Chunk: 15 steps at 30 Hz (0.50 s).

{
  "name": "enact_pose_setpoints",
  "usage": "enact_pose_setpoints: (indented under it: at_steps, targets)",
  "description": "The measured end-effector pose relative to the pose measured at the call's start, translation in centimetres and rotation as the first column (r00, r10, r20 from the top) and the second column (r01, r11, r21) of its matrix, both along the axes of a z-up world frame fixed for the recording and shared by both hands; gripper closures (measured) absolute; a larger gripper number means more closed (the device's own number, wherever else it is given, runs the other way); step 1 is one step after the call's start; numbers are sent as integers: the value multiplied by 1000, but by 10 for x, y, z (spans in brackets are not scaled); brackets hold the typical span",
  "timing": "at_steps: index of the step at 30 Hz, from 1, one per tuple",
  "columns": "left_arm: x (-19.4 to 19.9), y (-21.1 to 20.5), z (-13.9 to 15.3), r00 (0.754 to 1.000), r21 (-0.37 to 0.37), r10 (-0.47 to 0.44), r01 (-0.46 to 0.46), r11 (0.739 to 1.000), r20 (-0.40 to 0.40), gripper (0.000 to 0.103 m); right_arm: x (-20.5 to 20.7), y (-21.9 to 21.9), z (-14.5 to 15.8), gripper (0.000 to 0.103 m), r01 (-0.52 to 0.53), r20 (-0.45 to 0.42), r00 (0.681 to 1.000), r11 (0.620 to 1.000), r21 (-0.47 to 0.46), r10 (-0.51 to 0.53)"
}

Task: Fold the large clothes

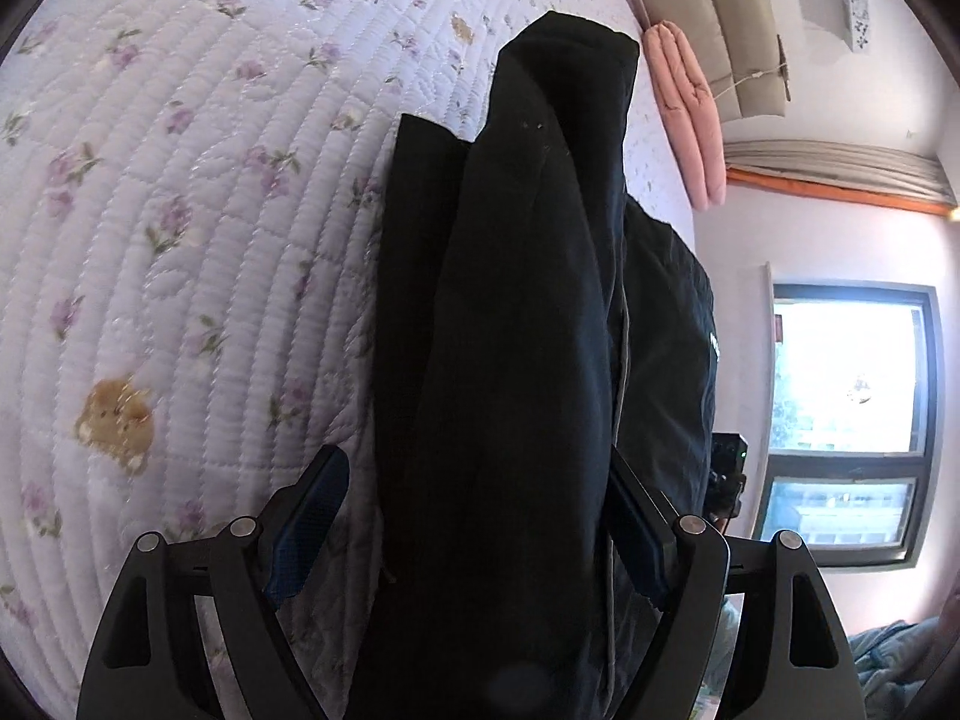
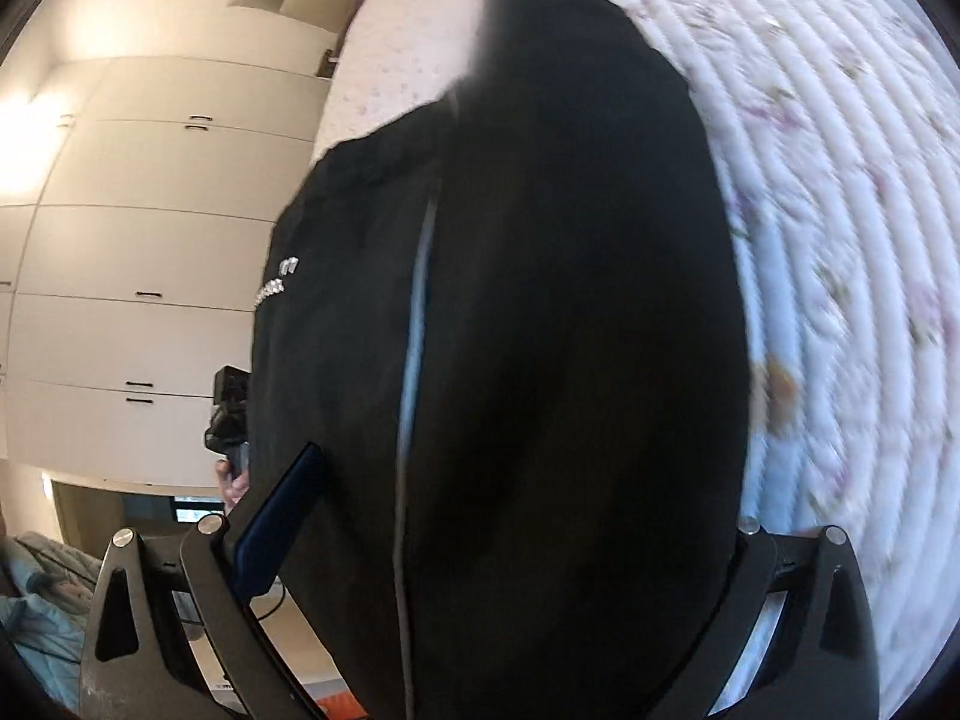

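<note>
A large black garment [image 1: 528, 300] lies folded lengthwise on the floral quilted bedspread [image 1: 180, 210], with a thin pale stripe and small white lettering [image 2: 276, 285] on it. My left gripper [image 1: 477, 459] is open around its near end. The left blue pad [image 1: 312, 522] stands apart from the cloth, and the right finger [image 1: 636, 534] is against its edge. In the right wrist view the same garment [image 2: 570, 330] fills the space between the jaws of my right gripper [image 2: 522, 468], which stand wide open. Its left pad [image 2: 276, 534] sits beside the cloth, and the cloth hides its right finger.
A folded pink quilt [image 1: 690, 114] lies at the far end of the bed, under a padded headboard [image 1: 720, 18]. A window [image 1: 852, 420] is on the right. White wardrobe doors [image 2: 138, 240] stand beyond the bed's edge. Pale blue fabric [image 1: 888, 660] is bunched low in the corner.
</note>
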<state>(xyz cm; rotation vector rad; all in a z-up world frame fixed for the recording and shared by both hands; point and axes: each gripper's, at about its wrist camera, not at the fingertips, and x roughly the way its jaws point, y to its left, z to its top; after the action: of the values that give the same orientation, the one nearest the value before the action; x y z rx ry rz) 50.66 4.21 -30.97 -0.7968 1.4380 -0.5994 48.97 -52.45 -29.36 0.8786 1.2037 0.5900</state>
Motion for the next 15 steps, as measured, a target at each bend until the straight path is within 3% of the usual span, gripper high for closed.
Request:
enact_pose_setpoints:
  at_steps: [2, 3, 7, 8, 9, 12, 15]
  targets:
    - [2, -3, 2, 1000, -6, 7, -7, 1000, 10, 23, 2, 9, 5, 8, -11, 27, 1000, 999, -30, 12]
    - [2, -6, 5, 1000, -10, 14, -14, 1000, 27, 40, 1, 10, 8, 14, -14, 36, 999, 999, -43, 16]
    - [-6, -22, 27, 991, 73, -16, 6, 997, 135, 64, -11, 10, 20, 30, 19, 70, 997, 999, -49, -15]
    - [-9, -22, 34, 988, 67, -12, 1, 998, 156, 72, -13, 10, 24, 33, 26, 84, 996, 998, -59, -21]
    - [-11, -21, 40, 985, 56, -7, -3, 998, 175, 76, -17, 11, 32, 42, 33, 98, 995, 997, -68, -27]
    - [-21, -24, 68, 971, 25, 2, -8, 1000, 240, 80, -27, 12, 52, 56, 60, 147, 988, 995, -81, -47]
    - [-31, -30, 96, 951, 24, -11, 4, 1000, 309, 80, -39, 16, 78, 60, 77, 208, 976, 993, -84, -58]
